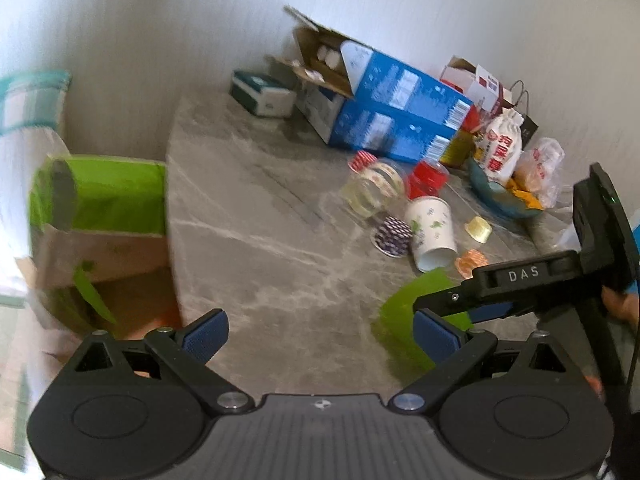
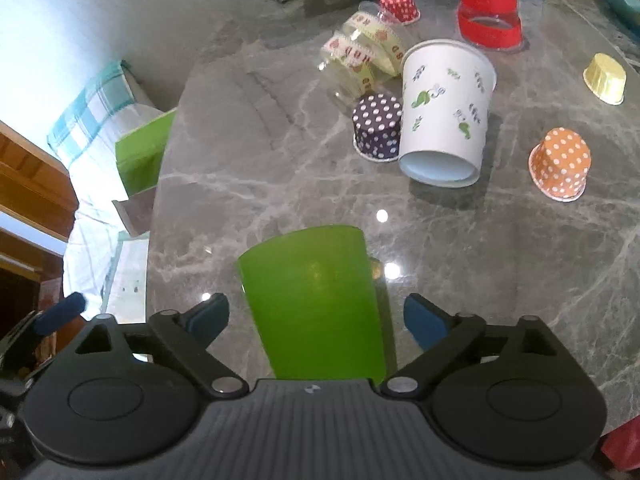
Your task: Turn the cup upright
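I am at the reach-in step: my right gripper [image 2: 316, 318], spread wide, straddles the green cup [image 2: 316, 304] on the near table [image 2: 240, 184] without touching, so next I close; my left gripper [image 1: 320, 330] hangs wide, empty.

Only a few things can actually be read. The right gripper [image 1: 442, 312], seen from the left wrist view, carries the white letters "DAS" on its black body. A white cloth drawstring bag [image 1: 502, 148] at the far side of the table has large red Chinese characters down its front, too blurred to make out for certain. The stacked blue cartons [image 1: 400, 116] show barcodes and white panels of print, none of it legible. A roll of patterned tape [image 2: 366, 56] has red marks that cannot be read.
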Action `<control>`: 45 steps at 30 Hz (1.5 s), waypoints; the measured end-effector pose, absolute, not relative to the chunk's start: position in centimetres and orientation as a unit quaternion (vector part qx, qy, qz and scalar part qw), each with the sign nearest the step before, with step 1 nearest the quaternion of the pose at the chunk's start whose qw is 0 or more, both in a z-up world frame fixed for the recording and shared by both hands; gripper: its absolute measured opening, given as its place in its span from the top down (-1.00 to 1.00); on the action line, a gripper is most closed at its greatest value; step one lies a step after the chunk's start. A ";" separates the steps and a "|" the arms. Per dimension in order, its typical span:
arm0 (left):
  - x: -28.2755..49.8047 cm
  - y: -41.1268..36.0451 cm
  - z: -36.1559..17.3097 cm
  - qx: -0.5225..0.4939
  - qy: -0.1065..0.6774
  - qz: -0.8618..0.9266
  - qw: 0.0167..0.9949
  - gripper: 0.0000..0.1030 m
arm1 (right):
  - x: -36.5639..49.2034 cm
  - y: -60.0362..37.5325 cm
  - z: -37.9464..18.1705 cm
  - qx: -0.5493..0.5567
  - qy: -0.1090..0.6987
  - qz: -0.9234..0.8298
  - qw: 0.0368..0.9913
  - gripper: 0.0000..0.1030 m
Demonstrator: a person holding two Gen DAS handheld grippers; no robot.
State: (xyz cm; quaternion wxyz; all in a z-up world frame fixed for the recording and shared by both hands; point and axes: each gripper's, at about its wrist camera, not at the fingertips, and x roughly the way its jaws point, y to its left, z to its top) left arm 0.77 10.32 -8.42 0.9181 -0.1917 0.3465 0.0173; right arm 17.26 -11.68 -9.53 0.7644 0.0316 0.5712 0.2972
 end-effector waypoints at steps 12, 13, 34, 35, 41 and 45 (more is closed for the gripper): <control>6.7 7.9 -9.5 -0.291 0.426 0.009 0.857 -0.94 | 13.8 -18.4 -8.4 0.088 0.498 0.353 0.787 -0.97; 7.1 7.4 -9.6 -0.295 0.436 0.015 0.850 -0.94 | 13.3 -19.2 -8.3 0.092 0.492 0.352 0.791 -0.97; 12.0 -0.4 -10.7 -0.282 0.489 0.134 0.814 -0.88 | 11.4 -29.5 -10.8 0.176 0.459 0.347 0.798 -0.98; 12.3 -0.5 -10.8 -0.278 0.492 0.139 0.813 -0.87 | 11.2 -29.7 -10.8 0.176 0.458 0.350 0.797 -0.98; 13.2 -1.2 -11.4 -0.254 0.504 0.169 0.808 -0.72 | 11.1 -30.4 -11.4 0.178 0.456 0.358 0.795 -0.98; 13.6 -1.3 -11.3 -0.241 0.502 0.180 0.811 -0.64 | 11.0 -30.5 -11.6 0.170 0.454 0.350 0.802 -0.98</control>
